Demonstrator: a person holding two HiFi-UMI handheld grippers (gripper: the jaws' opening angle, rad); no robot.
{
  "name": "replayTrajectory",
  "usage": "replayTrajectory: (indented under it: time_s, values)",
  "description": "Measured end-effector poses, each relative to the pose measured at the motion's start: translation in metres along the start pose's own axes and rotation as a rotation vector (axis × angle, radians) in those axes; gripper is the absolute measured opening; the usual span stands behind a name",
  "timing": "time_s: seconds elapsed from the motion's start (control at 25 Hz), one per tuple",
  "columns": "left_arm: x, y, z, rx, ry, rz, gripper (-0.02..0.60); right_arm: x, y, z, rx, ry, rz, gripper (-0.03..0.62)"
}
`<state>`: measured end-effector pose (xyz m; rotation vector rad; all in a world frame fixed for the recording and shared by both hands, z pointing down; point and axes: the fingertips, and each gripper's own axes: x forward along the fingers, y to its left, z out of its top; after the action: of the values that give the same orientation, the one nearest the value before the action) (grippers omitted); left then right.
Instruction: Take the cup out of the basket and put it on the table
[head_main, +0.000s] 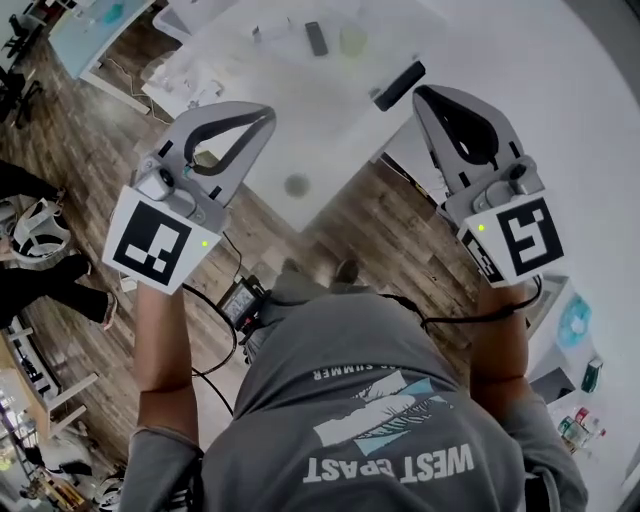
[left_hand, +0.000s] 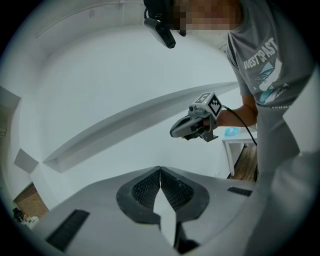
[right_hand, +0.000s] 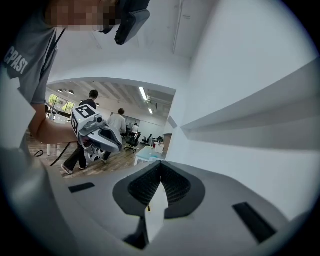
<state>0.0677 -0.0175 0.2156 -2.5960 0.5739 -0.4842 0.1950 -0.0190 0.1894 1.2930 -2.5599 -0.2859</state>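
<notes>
Left claw (head_main: 262, 118) and right claw (head_main: 425, 97), both pressed together and empty, near one white table (head_main: 320, 110).

The left gripper (head_main: 262, 118) is hanging at the left and the right gripper (head_main: 428, 98) at the right, both over the tabletop's (head_main: 330, 130) near edge (farther back, 2 dark bars are lying on it, 1 (head_main: 316, 38) behind and left of the other (head_main: 398, 85)). A small box (head_main: 243, 300) is sitting on the floor (head_main: 390, 240), nearer the left arm.
</notes>
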Motion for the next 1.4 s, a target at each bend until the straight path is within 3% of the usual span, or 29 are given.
replayTrajectory:
  time_s: [0.2,0.6,0.88,1.4]
  values:
    - [0.010,0.019,-0.008,-0.016,-0.006,-0.009,0.011,0.017,-0.012,-0.007,0.015,0.014,-0.014,0.012]
    - [0.016,0.092,-0.040,-0.022,-0.105,-0.063,0.011,0.088,-0.026,-0.002,0.001,0.072,-0.119,0.012]
    - [0.019,0.122,-0.056,-0.032,-0.155,-0.092,0.011,0.121,-0.029,0.000,-0.007,0.100,-0.163,0.013]
    - [0.057,0.148,-0.075,-0.084,-0.145,-0.080,0.011,0.176,-0.080,-0.027,0.009,0.143,-0.128,0.014]
